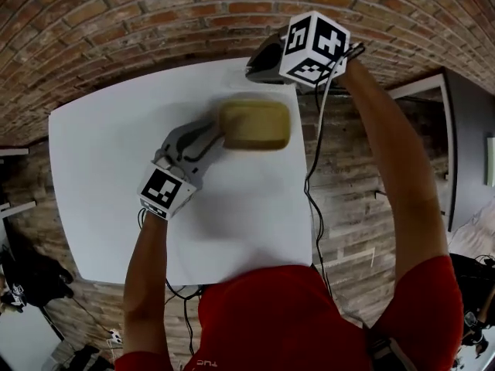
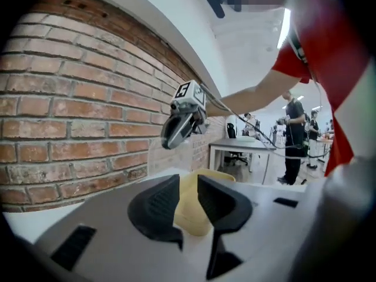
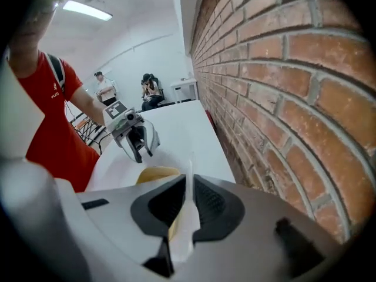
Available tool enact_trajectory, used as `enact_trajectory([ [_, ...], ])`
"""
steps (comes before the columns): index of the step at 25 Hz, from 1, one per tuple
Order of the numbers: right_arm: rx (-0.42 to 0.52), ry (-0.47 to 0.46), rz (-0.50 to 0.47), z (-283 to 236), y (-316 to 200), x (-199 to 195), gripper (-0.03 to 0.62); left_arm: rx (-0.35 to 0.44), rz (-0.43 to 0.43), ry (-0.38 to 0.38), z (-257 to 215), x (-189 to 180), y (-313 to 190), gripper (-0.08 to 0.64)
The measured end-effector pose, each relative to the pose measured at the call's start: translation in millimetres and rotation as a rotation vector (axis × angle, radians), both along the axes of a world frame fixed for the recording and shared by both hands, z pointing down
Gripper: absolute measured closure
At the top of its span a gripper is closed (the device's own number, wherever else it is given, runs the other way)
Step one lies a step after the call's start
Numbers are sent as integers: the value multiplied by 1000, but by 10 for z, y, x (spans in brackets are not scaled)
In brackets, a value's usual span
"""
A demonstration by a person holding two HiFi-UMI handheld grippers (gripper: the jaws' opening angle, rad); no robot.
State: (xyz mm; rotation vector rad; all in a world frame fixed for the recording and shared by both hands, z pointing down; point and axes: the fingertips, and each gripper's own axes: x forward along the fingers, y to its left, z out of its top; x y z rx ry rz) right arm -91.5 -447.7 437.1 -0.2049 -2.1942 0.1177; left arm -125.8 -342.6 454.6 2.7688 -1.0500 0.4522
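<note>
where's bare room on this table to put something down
The white table is bare left of the yellow tray, out to its left edge, and in front of the tray toward the red shirt. Crowded at the far right corner: the left claw grips the tray's rim, the right claw pinches a thin pale sheet.

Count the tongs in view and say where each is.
2. The left tongs grip the yellow pad; the right tongs, raised over the white table, pinch a thin sheet.
</note>
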Motion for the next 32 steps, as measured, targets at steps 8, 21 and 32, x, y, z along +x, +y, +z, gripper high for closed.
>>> enact_trajectory([
  [8, -229, 81, -52, 361, -70, -311, 537, -9, -2, 125, -155, 161, -76, 509],
  [21, 313, -32, 29, 771, -643, -343, 430, 31, 10, 144, -241, 382, -142, 509],
  [32, 507, -642, 313, -863, 63, -123, 521, 174, -144, 124, -795, 312, -223, 531],
])
